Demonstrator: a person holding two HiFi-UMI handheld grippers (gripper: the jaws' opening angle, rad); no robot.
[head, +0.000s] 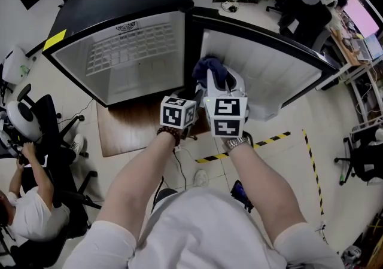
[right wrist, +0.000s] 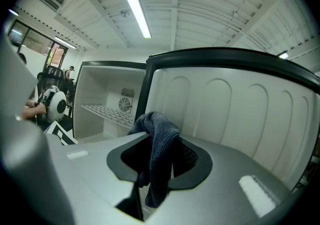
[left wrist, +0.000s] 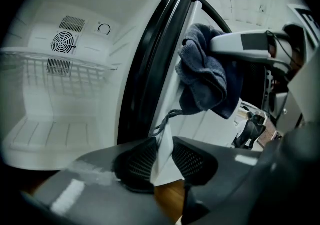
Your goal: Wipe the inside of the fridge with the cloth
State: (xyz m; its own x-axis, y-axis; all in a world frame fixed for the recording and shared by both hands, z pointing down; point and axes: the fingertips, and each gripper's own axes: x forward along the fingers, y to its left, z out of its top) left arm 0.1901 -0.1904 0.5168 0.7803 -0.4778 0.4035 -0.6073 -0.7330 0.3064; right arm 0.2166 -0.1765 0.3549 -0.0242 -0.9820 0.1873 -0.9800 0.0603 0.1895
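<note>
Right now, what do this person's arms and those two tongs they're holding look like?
The left tongs are dark grey, the right tongs light grey; both have black meshed pads. Each carries a white cube with black square markers. The arms are bare below short white sleeves, with a dark bead bracelet on the left wrist and a metal watch on the right.
</note>
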